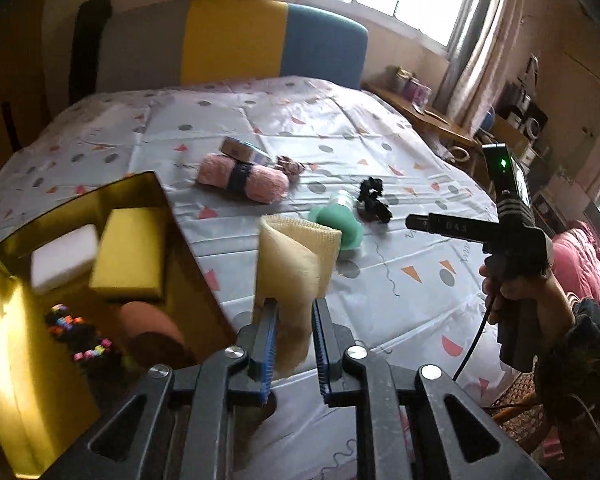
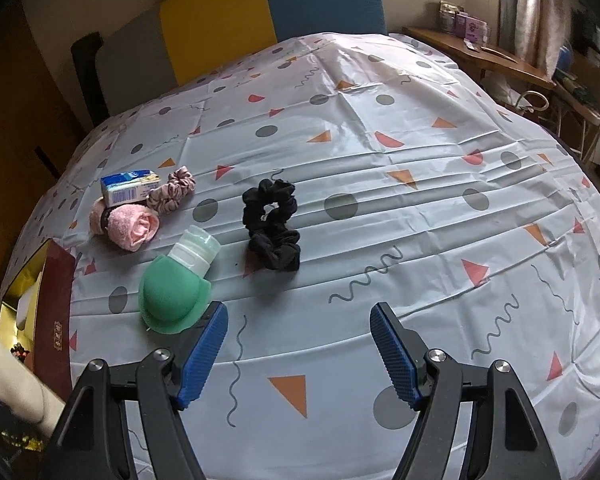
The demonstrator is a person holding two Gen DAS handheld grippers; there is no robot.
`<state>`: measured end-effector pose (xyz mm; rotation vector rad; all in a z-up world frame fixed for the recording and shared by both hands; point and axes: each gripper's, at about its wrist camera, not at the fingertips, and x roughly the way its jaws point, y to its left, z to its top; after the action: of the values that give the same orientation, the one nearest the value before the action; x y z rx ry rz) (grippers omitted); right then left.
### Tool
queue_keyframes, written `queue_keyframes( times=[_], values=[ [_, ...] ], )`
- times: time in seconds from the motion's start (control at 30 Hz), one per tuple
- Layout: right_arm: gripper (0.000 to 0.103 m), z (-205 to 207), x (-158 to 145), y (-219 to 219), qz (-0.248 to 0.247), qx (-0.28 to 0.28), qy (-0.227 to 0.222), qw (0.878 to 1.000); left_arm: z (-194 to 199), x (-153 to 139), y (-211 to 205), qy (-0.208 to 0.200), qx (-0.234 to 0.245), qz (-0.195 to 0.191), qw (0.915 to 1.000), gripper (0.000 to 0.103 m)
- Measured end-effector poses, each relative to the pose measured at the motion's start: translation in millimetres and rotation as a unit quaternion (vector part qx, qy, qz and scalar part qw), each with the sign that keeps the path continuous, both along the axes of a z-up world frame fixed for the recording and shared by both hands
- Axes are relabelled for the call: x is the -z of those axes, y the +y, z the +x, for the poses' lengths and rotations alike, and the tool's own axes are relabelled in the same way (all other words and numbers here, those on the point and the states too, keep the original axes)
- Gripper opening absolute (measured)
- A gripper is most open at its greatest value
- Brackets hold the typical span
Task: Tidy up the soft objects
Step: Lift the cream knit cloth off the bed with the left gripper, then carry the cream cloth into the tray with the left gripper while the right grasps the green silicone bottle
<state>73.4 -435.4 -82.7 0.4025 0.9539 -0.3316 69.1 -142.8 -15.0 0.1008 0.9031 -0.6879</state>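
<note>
My left gripper (image 1: 294, 312) is shut on a cream mesh cloth (image 1: 292, 256), held up just right of the gold box (image 1: 16, 344). The box holds a yellow sponge (image 1: 130, 252), a white sponge (image 1: 62, 258), a brown soft ball (image 1: 152, 326) and beaded hair ties (image 1: 76, 334). On the table lie pink yarn (image 2: 130, 226), a black scrunchie (image 2: 272, 224), a pink patterned scrunchie (image 2: 172, 190) and a green soft bottle (image 2: 176, 292). My right gripper (image 2: 298, 328) is open and empty, low over the table, right of the green bottle.
A small blue and white carton (image 2: 130, 188) lies by the yarn. The table has a patterned plastic cloth (image 2: 420, 200). A yellow and blue chair back (image 2: 268, 12) stands at the far side. A wooden side table (image 2: 480, 54) is at the back right.
</note>
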Motion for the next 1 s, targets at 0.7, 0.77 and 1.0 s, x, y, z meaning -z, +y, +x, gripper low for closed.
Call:
queue_keyframes(
  times=[0.7, 0.77, 1.0],
  values=[
    [0.074, 1.2, -2.3, 4.9, 0.006, -0.009, -0.003, 1.0, 27.3, 7.7, -49.0, 0.014, 0.048, 0.052, 0.9974, 0.042],
    [0.074, 0.3, -5.4, 4.5, 0.007, -0.009, -0.011, 1.0, 37.5, 17.5, -63.2, 0.026, 0.06, 0.069, 0.9955, 0.042],
    [0.074, 0.2, -10.0, 2.7, 0.018, -0.009, -0.024, 0.999, 68.4, 58.2, -94.2, 0.079, 0.068, 0.12, 0.9874, 0.048]
  ],
)
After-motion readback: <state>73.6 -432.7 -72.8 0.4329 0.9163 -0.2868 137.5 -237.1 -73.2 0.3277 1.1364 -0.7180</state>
